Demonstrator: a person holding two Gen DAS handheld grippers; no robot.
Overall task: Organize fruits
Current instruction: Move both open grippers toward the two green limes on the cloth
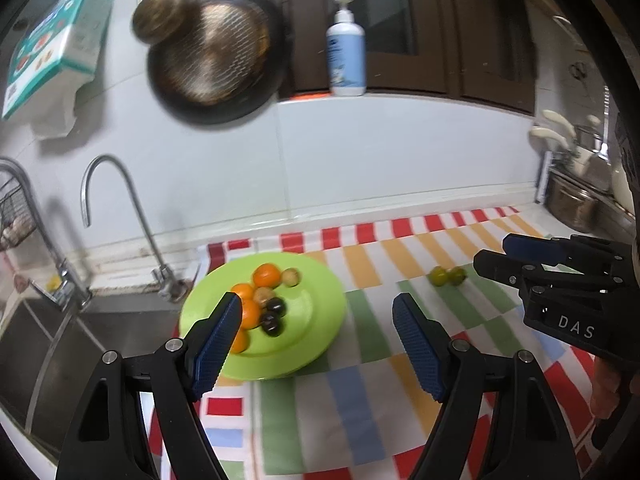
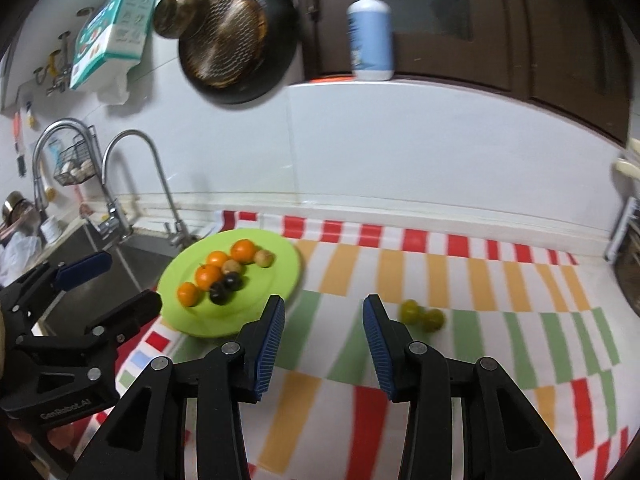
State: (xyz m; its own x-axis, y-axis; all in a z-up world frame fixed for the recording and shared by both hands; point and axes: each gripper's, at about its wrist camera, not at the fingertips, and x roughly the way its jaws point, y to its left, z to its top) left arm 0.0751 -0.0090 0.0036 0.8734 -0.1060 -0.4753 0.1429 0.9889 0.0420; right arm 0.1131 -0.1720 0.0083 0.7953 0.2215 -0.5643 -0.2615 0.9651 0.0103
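Observation:
A lime green plate (image 1: 316, 316) (image 2: 280, 252) lies on the striped cloth next to the sink. It holds several oranges (image 1: 267, 275) (image 2: 243, 250), two tan fruits (image 1: 291, 277) (image 2: 264, 258) and two dark fruits (image 1: 275, 306) (image 2: 232, 281). Two green fruits (image 1: 446, 276) (image 2: 422, 315) lie on the cloth to the right of the plate. My left gripper (image 1: 318, 312) is open and empty above the plate's right edge; it also shows in the right wrist view (image 2: 114, 280). My right gripper (image 2: 324, 312) is open and empty, left of the green fruits; it also shows in the left wrist view (image 1: 494, 252).
The sink (image 1: 80, 340) with two taps (image 1: 132, 208) lies left of the plate. A dark pan (image 1: 216, 56) and a box (image 1: 60, 40) hang on the wall. A pump bottle (image 1: 346, 52) stands on the ledge. Metal pots (image 1: 576, 200) stand at the far right.

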